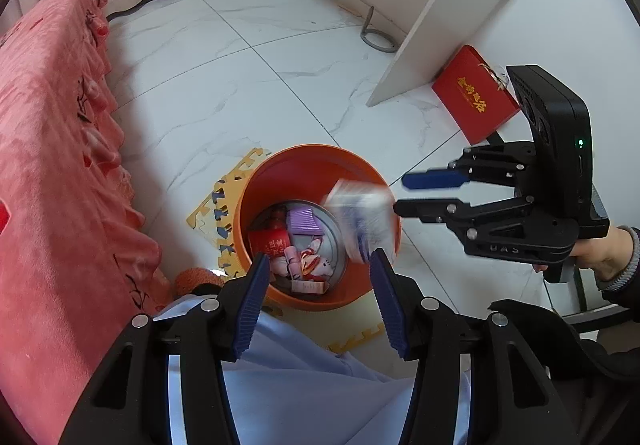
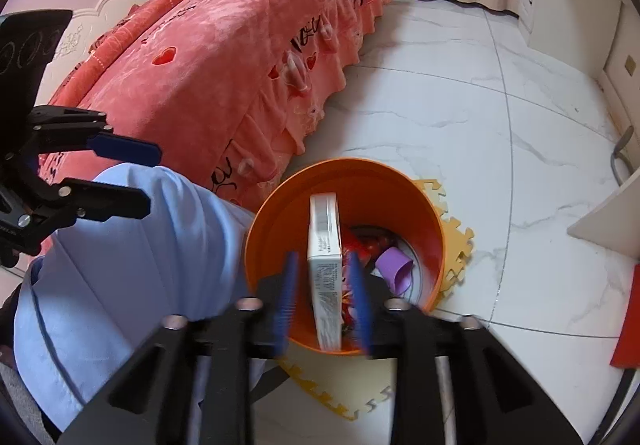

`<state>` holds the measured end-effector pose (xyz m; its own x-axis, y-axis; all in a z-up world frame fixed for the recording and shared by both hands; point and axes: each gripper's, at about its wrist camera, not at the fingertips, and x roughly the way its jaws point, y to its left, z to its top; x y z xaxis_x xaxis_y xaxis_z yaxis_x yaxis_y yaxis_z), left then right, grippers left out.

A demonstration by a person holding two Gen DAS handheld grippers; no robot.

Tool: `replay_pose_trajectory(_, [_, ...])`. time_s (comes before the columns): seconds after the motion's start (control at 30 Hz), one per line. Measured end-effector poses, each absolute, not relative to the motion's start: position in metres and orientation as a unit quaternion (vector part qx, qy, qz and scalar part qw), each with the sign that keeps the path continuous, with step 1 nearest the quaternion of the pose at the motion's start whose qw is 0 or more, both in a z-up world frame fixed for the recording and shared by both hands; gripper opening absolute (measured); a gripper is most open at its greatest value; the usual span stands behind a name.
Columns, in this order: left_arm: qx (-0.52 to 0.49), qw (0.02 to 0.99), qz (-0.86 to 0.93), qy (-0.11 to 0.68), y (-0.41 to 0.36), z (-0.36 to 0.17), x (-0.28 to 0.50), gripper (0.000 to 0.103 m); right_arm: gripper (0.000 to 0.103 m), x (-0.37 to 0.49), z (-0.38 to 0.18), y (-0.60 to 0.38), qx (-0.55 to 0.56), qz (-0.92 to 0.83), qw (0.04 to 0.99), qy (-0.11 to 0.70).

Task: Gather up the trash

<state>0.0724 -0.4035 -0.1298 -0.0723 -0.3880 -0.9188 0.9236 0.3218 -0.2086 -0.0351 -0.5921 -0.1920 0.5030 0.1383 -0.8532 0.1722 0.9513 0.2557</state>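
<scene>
An orange bin stands on the floor with several pieces of trash in it, among them a purple piece and a red packet. A white carton, motion-blurred, is in the air over the bin's right rim, just left of my right gripper, whose jaws stand apart. In the right wrist view the carton stands between the open fingers of my right gripper, over the bin. My left gripper is open and empty above the bin's near rim; it also shows in the right wrist view.
A pink-covered bed runs along the left. A yellow foam mat lies under the bin. A red flat box leans by a white desk panel. A blue-clothed knee is beside the bin. White marble floor stretches beyond.
</scene>
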Motion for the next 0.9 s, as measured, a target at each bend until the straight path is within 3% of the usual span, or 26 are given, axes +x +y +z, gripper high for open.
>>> replay_pose_trajectory(0.1, [0.258,0.631,-0.520,0.514,-0.401,-0.130,0.074,0.054,0.041,-0.034,-0.187,-0.590,0.151,-0.010,0.855,0.496])
replay_pose_trajectory(0.13, [0.258,0.631,-0.521,0.514,-0.400,-0.130,0.074,0.058,0.042,-0.034,-0.185,-0.589,0.148,-0.011,0.856,0.495])
replay_pose_trajectory(0.2, [0.256,0.636,-0.521,0.509,-0.399,-0.128,0.073,0.068,0.050,-0.035,-0.180,-0.589,0.148,-0.014,0.858,0.492])
replay_pose_trajectory(0.37, [0.251,0.645,-0.525,0.496,-0.390,-0.117,0.070,0.068,0.067,-0.039,-0.159,-0.584,0.154,-0.015,0.867,0.473])
replay_pose_trajectory(0.43, [0.252,0.654,-0.519,0.490,-0.384,-0.112,0.069,0.079,0.073,-0.040,-0.148,-0.581,0.154,-0.012,0.872,0.464])
replay_pose_trajectory(0.53, [0.251,0.670,-0.512,0.476,-0.371,-0.100,0.068,0.080,0.082,-0.040,-0.132,-0.572,0.149,-0.012,0.880,0.452])
replay_pose_trajectory(0.67, [0.242,0.704,-0.486,0.458,-0.347,-0.082,0.070,0.091,0.092,-0.037,-0.111,-0.558,0.145,-0.011,0.890,0.432])
replay_pose_trajectory(0.9, [0.223,0.755,-0.435,0.437,-0.299,-0.054,0.071,0.097,0.098,-0.029,-0.071,-0.522,0.132,0.015,0.909,0.396])
